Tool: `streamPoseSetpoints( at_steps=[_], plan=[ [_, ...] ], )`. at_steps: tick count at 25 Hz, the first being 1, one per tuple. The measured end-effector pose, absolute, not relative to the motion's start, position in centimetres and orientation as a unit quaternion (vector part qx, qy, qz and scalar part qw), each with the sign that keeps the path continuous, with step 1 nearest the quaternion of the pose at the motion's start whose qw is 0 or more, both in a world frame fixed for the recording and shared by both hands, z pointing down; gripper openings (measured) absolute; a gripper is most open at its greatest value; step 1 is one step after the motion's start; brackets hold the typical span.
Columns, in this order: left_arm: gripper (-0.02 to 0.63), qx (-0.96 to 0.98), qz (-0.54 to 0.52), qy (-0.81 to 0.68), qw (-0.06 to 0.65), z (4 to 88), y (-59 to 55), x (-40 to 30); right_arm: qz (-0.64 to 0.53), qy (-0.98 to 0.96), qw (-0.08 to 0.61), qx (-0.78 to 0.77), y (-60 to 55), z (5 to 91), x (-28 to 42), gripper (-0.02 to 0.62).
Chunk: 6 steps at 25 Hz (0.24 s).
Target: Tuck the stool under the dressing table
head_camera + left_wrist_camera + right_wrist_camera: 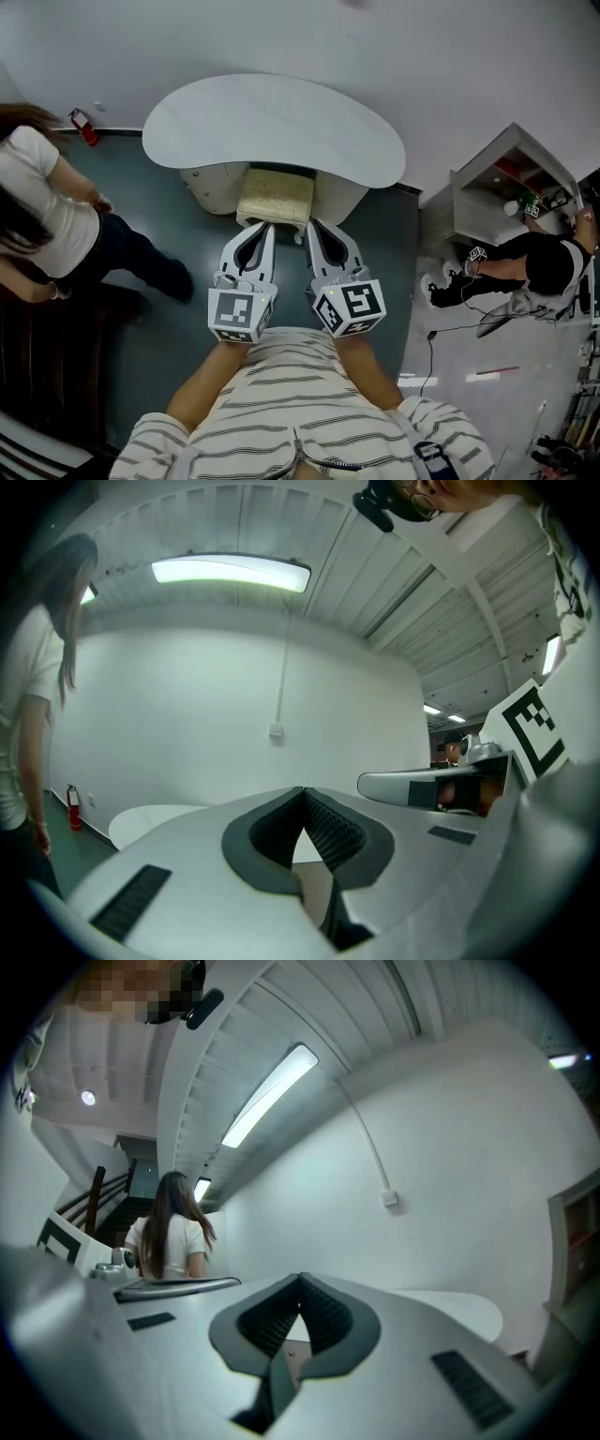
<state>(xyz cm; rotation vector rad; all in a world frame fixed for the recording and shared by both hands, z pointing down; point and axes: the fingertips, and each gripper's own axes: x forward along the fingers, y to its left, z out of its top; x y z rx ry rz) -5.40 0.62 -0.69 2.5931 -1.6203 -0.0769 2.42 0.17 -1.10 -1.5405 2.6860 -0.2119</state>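
Beige fabric covers the seat of the stool (276,195), which stands at the centre of the scene with its far part under the white, kidney-shaped top of the dressing table (272,122) and its near part projecting toward the operator. The table stands against the far white wall on a dark green floor (169,234). The left gripper (265,228) and the right gripper (316,228) lie side by side, level, tips directed at the stool's near edge: left tip at the near-left corner, right tip at the near-right corner. Contact with the seat cannot be confirmed from the head view. In the left gripper view, the left gripper (303,794) has its ribbed pads meeting at the tip, with nothing clamped between them. The right gripper (300,1281) shows the same condition in its own view: jaws fully together, nothing held. The table top appears beyond both sets of jaws. A bystander in a white shirt (37,206) stands at the left, with a red fire extinguisher (82,127) near the far wall. A second person (544,262) crouches at the right beside a white shelf unit (487,187).
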Motion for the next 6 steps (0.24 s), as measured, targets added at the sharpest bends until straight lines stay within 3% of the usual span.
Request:
streamPoseSetpoints(
  at_steps=[6],
  plan=[
    [0.007,0.847,-0.026,-0.53,0.04,-0.75,0.17,-5.26,-0.07,0.865,0.022,-0.496,-0.36,-1.24,2.78,0.014]
  ],
)
